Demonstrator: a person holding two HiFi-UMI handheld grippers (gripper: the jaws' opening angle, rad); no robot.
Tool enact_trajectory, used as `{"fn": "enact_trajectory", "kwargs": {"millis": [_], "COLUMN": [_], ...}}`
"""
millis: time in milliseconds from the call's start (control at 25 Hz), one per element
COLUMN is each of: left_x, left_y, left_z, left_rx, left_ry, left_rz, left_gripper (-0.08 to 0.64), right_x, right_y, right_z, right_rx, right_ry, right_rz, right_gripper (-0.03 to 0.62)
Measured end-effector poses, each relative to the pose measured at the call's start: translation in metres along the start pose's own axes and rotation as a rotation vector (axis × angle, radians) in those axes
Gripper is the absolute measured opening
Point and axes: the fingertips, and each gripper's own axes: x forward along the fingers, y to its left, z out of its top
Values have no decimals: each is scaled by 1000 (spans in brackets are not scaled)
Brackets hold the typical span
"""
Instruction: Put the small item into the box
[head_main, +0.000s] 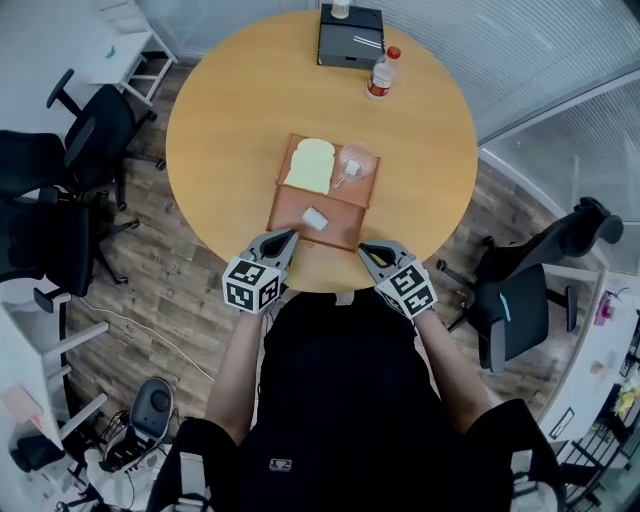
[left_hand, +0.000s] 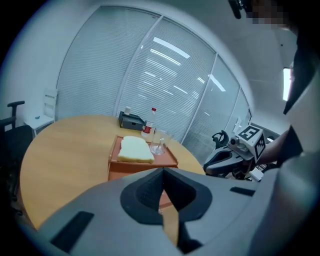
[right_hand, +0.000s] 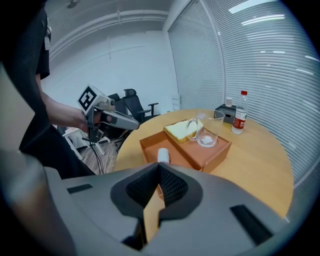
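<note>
A small white item (head_main: 315, 218) (right_hand: 163, 155) lies in the near, low half of an orange-brown box (head_main: 289, 208) (right_hand: 149, 144) on the round wooden table (head_main: 230, 120). The box's far half carries a slice of bread (head_main: 310, 165) (right_hand: 179, 130) and a clear glass cup (head_main: 355, 162) (right_hand: 205, 132). My left gripper (head_main: 287, 237) (left_hand: 163, 170) hovers at the box's near left corner, shut and empty. At the near right corner my right gripper (head_main: 367, 249) (right_hand: 159, 165) is likewise shut with nothing between its pads. The left gripper view hides the item behind its own jaws.
A water bottle (head_main: 382, 72) with a red cap and a black device (head_main: 350, 35) stand at the table's far edge. Black office chairs stand to the left (head_main: 60, 170) and to the right (head_main: 530, 285) of the table. Window blinds run behind it.
</note>
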Motion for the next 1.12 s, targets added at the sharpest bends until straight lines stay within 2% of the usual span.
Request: {"fn": "enact_trajectory", "kwargs": {"millis": [200,1120], "left_x": [-12,-23], "left_y": [-4,-11], "left_z": [2,8], "left_rx": [6,30], "left_ry": [-45,-80], "left_rz": [-19,-21], "left_gripper": [6,6], "right_x": [0,-2], "right_y": [2,4], "right_z": [7,4], "right_rx": [-10,-36], "right_ry": [-19,-23], "right_rz": [-7,-24], "right_gripper": [5,5]}}
